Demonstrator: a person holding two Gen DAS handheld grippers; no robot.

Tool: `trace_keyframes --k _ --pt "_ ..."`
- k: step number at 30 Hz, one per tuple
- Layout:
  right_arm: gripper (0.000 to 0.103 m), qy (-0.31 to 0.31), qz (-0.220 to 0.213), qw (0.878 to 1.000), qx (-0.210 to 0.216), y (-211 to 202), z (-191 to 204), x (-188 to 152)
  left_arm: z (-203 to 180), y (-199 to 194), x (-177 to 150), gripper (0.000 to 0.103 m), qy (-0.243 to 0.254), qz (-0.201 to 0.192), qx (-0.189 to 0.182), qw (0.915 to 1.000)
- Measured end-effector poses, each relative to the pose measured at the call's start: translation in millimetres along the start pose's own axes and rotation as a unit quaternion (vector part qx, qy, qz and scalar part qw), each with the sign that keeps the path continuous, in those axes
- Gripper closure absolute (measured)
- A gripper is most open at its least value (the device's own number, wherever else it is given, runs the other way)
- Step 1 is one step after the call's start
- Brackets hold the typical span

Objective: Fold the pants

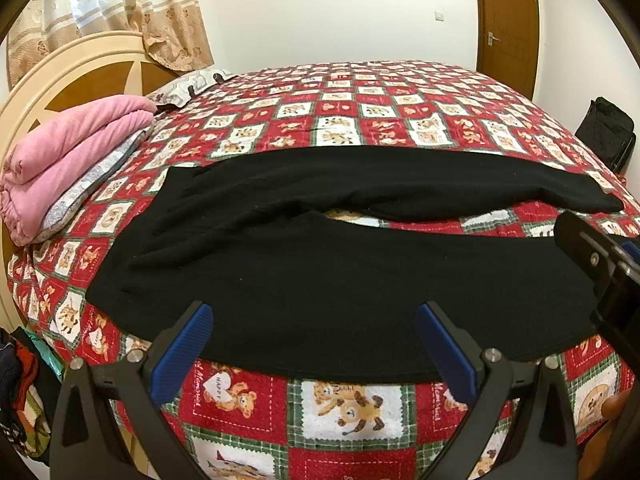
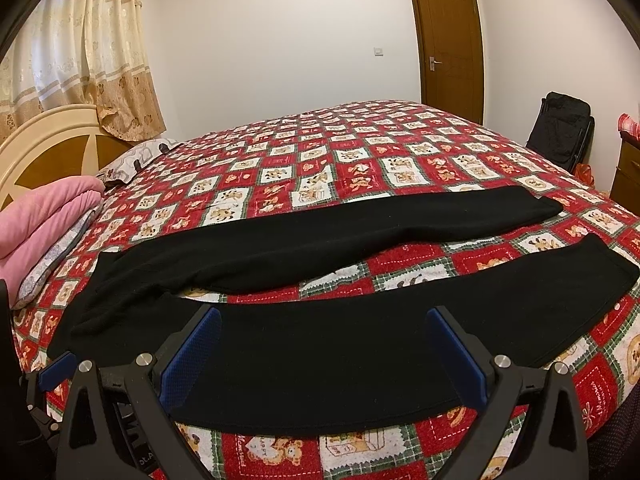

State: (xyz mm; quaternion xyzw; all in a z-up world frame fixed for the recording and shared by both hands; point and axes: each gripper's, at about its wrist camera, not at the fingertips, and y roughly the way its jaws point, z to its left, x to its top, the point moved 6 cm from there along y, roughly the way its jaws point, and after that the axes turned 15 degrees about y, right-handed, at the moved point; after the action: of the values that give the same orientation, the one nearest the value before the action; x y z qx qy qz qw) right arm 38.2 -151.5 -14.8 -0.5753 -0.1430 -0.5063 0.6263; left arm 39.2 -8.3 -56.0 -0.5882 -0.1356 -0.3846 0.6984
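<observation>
Flat across the near part of the bed lie the black pants, spread on a red patchwork quilt printed with teddy bears. Their waist end is at the left, towards the headboard, and the two legs run to the right, parted by a narrow wedge of quilt that widens towards the cuffs. The near leg follows the near edge of the bed; the far leg lies just beyond it, its cuff further right in the right wrist view.

The left gripper hangs over the near edge of the near leg, its blue-padded jaws spread wide with nothing between them but the cloth below. Whether the pads touch the fabric cannot be told. The right gripper is likewise wide open, poised over the near leg further to the right, grasping nothing. In the left wrist view part of the right gripper's black body shows at the right edge.

Far left, a folded pink blanket rests on a grey patterned pillow beside the cream and brown headboard. Beige curtains hang behind it. A brown door stands shut in the far wall, and a black bag sits on the floor to its right.
</observation>
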Motion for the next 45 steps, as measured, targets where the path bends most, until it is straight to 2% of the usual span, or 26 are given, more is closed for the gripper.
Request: trace_keyframes --k 10,16,19,21,29,31,33,35,38,42,45 --pt "0.001 -0.001 0.007 1.000 -0.001 4 0 -3 0 5 -2 0.000 0.000 0.009 -0.001 1.0000" --pt "0.001 -0.003 0.027 1.000 -0.004 17 -1 -6 11 24 -7 0.000 0.007 0.037 -0.013 0.9992" --pt "0.001 -0.016 0.044 0.999 -0.003 29 0 -7 25 35 -6 0.000 0.022 0.046 -0.012 0.9986" --pt "0.001 -0.029 0.053 0.998 0.002 37 1 -5 40 41 -1 0.000 0.032 0.046 0.002 0.9984" --pt "0.001 -0.079 0.102 0.990 0.052 84 35 29 116 81 35 0.000 0.005 0.059 0.037 0.9976" --pt "0.001 -0.097 0.096 0.988 0.068 96 49 41 125 93 41 0.000 0.000 0.061 0.035 0.9975" --pt "0.001 -0.125 0.091 0.984 0.087 110 68 49 134 112 47 0.000 -0.003 0.076 0.037 0.9964" --pt "0.001 -0.151 0.100 0.980 0.086 132 88 54 140 128 51 0.000 -0.003 0.084 0.043 0.9955" --pt "0.001 -0.176 0.149 0.965 0.126 170 122 49 149 146 49 0.000 -0.027 0.100 0.032 0.9941" --pt "0.001 -0.200 0.185 0.946 0.176 214 165 43 154 168 34 0.000 -0.051 0.120 0.018 0.9912" --pt "0.002 -0.209 0.208 0.934 0.200 245 196 37 153 171 30 0.000 -0.062 0.105 0.006 0.9925"
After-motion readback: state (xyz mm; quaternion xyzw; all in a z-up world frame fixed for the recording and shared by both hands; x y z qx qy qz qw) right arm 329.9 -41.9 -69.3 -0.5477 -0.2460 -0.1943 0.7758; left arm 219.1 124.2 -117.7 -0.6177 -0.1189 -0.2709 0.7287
